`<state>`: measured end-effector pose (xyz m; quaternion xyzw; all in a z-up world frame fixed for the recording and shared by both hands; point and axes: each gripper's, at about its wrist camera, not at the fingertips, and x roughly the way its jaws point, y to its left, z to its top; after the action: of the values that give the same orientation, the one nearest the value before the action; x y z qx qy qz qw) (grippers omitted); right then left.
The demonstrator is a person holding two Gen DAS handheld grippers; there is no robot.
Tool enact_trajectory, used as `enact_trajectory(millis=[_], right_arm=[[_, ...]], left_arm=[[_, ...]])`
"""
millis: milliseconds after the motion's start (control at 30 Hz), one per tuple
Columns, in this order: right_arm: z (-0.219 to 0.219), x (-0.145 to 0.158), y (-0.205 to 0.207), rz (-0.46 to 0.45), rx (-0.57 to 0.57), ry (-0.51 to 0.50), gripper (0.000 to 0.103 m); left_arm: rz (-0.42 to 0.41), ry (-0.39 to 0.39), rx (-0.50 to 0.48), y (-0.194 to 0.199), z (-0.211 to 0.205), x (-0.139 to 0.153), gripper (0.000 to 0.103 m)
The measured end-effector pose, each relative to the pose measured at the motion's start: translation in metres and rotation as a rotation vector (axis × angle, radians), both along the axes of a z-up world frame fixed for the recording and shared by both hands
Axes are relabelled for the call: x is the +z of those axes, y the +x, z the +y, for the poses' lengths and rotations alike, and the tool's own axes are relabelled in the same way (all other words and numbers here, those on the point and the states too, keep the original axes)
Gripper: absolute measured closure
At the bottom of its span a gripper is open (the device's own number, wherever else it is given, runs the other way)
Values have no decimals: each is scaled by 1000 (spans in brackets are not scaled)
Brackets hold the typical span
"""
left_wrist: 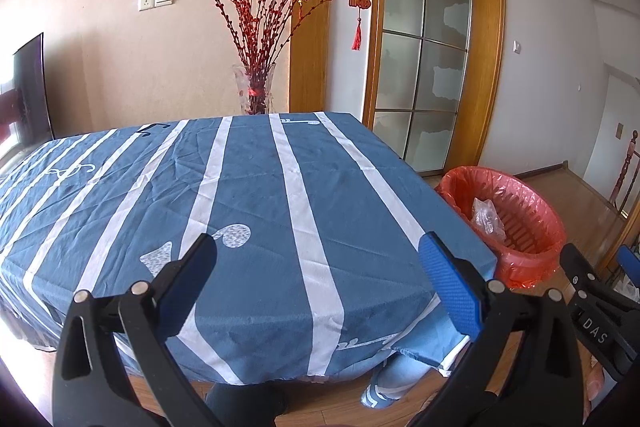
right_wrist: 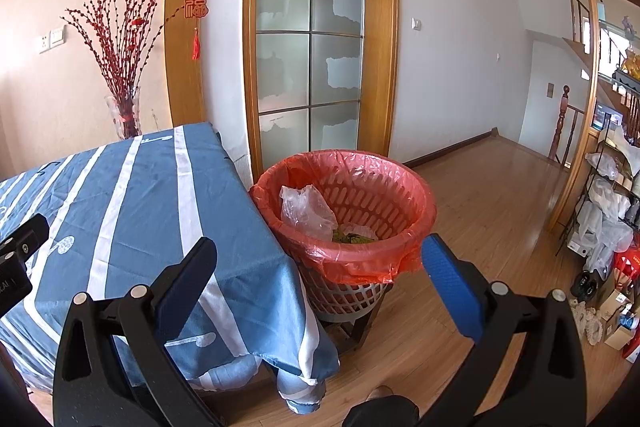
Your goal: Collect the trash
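Bench (left_wrist: 256, 195) under a blue striped cloth, no loose trash visible on it. Left gripper (left_wrist: 320, 275) and right gripper (right_wrist: 320, 275) both empty, jaws wide apart. Collected trash lies in the red-lined waste basket (right_wrist: 404, 187) just beside the bench corner: a crumpled clear plastic bag (right_wrist: 306, 209) over greenish scraps (right_wrist: 352, 238). The bag is judged light, soft and slippery; best pinched at a gathered fold. The thin liner (right_wrist: 360, 263) would tear if snagged
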<state>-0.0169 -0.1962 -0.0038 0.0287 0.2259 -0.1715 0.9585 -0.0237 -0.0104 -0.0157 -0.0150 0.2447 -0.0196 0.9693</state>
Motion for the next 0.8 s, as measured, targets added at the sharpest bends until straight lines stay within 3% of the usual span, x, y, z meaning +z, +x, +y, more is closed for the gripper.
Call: enact_trajectory(millis=[800], right_arm=[[1,-2,1,9,1,-2,2]], left_arm=[[6,-4,-1,1,0,-1,4]])
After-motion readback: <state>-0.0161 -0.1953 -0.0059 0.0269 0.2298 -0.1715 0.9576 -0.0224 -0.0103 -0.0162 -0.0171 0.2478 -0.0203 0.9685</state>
